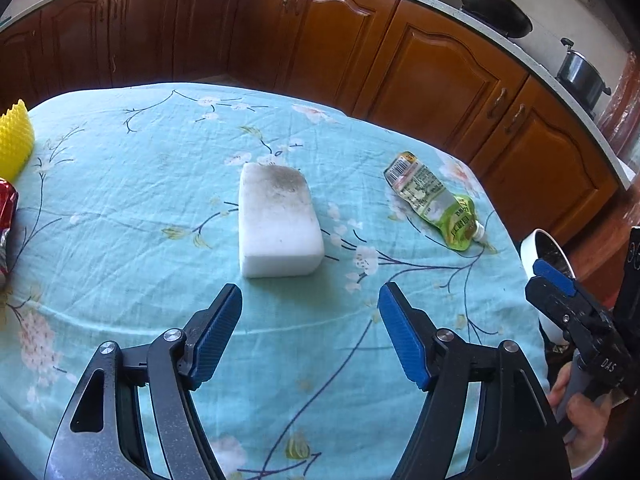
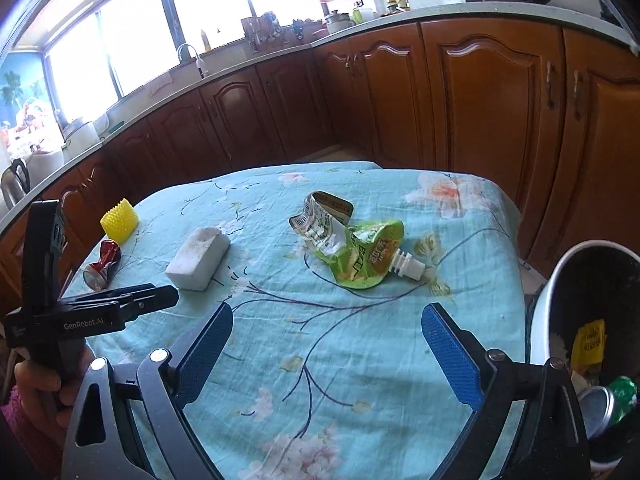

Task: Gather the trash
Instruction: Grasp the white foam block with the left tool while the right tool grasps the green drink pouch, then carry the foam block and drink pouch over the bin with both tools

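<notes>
A crumpled green drink pouch (image 2: 352,244) with a white spout lies on the blue floral tablecloth (image 2: 304,344); it also shows in the left wrist view (image 1: 436,200) at the right. A dirty white sponge block (image 1: 278,220) lies mid-table, just beyond my left gripper (image 1: 310,304), which is open and empty. It shows in the right wrist view (image 2: 199,258) too. My right gripper (image 2: 328,328) is open and empty, a short way in front of the pouch. A crushed red can (image 2: 102,266) lies at the table's left. A white trash bin (image 2: 560,280) stands off the table's right edge.
A yellow ridged sponge (image 2: 119,221) stands at the far left of the table. The bin holds a can and a yellow wrapper (image 2: 588,342). Brown kitchen cabinets (image 2: 460,100) run behind the table, with a black wok (image 1: 494,10) and a pot (image 1: 582,74) on the counter.
</notes>
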`<state>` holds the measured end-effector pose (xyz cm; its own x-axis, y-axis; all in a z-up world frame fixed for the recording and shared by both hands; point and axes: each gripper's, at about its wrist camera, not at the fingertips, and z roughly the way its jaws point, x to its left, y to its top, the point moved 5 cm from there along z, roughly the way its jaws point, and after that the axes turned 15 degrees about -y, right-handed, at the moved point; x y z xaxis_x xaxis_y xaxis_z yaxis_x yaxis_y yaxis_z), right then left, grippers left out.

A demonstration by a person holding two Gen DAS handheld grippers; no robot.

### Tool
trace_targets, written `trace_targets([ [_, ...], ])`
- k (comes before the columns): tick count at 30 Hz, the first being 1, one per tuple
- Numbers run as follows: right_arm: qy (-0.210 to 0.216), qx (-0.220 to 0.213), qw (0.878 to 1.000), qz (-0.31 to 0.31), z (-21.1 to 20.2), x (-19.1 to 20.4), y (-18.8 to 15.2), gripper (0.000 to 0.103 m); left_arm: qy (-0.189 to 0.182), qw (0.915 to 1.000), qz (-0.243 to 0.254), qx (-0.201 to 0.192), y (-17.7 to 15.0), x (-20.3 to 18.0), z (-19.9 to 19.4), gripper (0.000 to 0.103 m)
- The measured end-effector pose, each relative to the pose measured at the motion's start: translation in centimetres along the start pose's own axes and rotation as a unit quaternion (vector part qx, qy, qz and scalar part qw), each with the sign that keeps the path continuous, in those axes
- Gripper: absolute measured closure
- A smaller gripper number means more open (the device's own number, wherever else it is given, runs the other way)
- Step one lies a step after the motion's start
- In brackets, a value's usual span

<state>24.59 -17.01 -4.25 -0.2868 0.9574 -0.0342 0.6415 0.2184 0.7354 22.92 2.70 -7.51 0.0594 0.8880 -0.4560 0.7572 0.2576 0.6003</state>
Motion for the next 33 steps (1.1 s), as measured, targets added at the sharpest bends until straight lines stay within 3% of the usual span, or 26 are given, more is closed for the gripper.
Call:
trace_targets([
  [4, 0.006, 0.013, 1.000, -0.007, 2.2, 0.3, 1.5, 0.009, 0.018, 0.9998, 0.001, 0.001, 1.6, 1.0, 1.0, 0.029],
  [12, -0.021, 0.033, 0.997, -0.065, 7.4, 1.9, 4.3, 0.051, 0.023, 0.9996, -0.009, 0.009, 4.0, 2.5, 3.3, 0.029],
  [14, -0.029, 0.041, 0.995, -0.084, 8.7, 2.4, 4.5, 0.057, 0.027, 0.9995, -0.008, 0.016, 4.2, 2.7, 4.0, 0.029],
  [16, -0.038, 0.048, 0.994, -0.096, 9.8, 2.8, 4.3, 0.069, 0.030, 0.9994, -0.005, 0.019, 4.2, 2.8, 4.6, 0.029],
  [17, -0.042, 0.051, 0.993, -0.096, 10.3, 2.7, 4.2, 0.082, 0.031, 0.9993, -0.002, 0.021, 4.2, 2.8, 4.8, 0.029],
  [19, -0.043, 0.047, 0.994, -0.088, 10.2, 2.5, 4.2, 0.086, 0.038, 0.9989, 0.010, 0.023, 3.9, 2.5, 5.2, 0.037],
  [20, -0.042, 0.047, 0.994, -0.085, 10.0, 2.5, 4.2, 0.092, 0.040, 0.9987, 0.020, 0.026, 3.8, 2.3, 5.4, 0.055],
  [21, -0.045, 0.045, 0.995, -0.080, 9.6, 2.4, 4.1, 0.098, 0.044, 0.9982, 0.027, 0.029, 3.7, 2.1, 5.6, 0.054],
  [26, -0.029, 0.050, 0.998, -0.023, 7.0, 1.0, 3.3, 0.100, 0.012, 0.9985, 0.045, 0.029, 3.0, 0.1, 5.0, 0.056],
  [33, -0.007, 0.039, 0.997, 0.064, 1.7, -1.9, 1.0, 0.100, -0.040, 0.9947, 0.088, 0.034, 0.8, -5.7, 3.9, 0.056],
])
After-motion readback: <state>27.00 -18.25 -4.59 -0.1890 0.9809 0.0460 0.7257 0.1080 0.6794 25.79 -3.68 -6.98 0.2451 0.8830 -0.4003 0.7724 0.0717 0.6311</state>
